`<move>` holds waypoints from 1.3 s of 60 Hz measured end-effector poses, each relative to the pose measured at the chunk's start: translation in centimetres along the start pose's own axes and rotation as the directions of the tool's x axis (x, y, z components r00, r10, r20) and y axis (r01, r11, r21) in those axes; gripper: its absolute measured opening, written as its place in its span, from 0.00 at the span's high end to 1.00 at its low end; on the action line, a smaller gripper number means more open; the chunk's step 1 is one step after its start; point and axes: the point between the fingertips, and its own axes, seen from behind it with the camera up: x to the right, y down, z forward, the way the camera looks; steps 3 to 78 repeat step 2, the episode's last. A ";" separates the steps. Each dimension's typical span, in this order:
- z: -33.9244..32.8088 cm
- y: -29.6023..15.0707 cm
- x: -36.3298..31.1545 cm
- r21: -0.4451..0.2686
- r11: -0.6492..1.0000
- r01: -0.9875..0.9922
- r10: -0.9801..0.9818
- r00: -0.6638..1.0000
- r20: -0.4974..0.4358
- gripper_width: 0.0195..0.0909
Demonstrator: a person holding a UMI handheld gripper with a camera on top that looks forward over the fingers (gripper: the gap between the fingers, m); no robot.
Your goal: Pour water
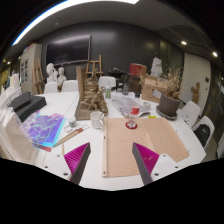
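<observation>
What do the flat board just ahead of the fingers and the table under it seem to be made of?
The board looks like wood or cardboard: matte, pale tan, flat. The table seems a smooth white laminate or painted top, slightly glossy. The gripper is open, holding nothing.

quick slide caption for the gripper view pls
Open hand-held gripper hovering empty over a brown board on a cluttered white table, short of the cups beyond.
</observation>
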 end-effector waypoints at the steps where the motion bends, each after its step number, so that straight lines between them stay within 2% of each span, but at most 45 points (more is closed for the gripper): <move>1: 0.0 -0.1 0.2 0.001 1.000 -0.004 0.004 1.000 0.004 0.07; 78: -0.1 -0.2 0.4 0.001 1.000 -0.009 0.009 1.000 0.008 0.07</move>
